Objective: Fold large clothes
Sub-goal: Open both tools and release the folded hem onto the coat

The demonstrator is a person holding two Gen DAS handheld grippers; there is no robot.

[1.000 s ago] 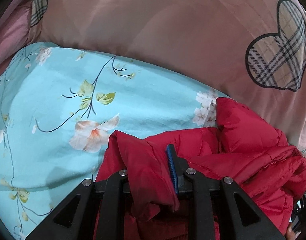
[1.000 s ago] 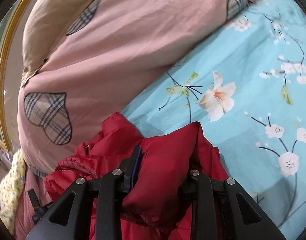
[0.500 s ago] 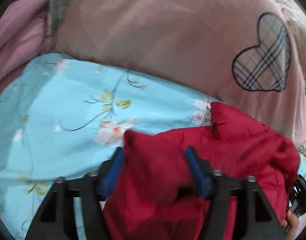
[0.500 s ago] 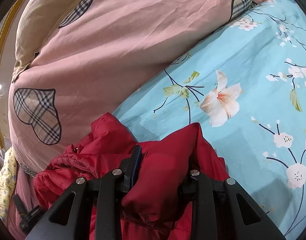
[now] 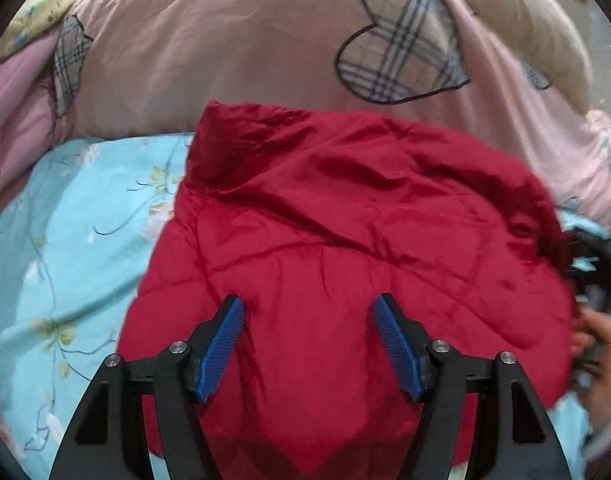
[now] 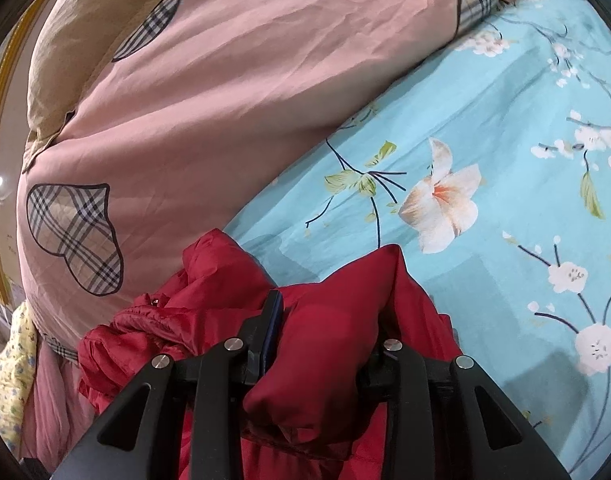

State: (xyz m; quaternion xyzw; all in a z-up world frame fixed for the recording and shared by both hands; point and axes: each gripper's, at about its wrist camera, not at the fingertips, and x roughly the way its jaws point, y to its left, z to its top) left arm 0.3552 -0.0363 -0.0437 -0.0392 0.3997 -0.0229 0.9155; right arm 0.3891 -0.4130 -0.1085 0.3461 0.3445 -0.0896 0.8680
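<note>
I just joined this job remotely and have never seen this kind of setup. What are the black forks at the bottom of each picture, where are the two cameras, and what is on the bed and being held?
There is no robot here: a person holds a pair of hand-operated tongs in each hand, and each pair carries a wide-angle camera looking forward along its two fingers. The black forks are those fingers.

One picture is from the left tongs. Their blue pads stand apart and are opening, over a red padded jacket without squeezing it.

The other picture is from the right tongs. A bunched fold of the same jacket sits between their fingers, still pinched, though the grip is starting to loosen.

The jacket lies on a light blue flowered sheet. Behind it is a pink quilt with plaid hearts. At the right edge of the left picture you can see the person's other hand.
</note>
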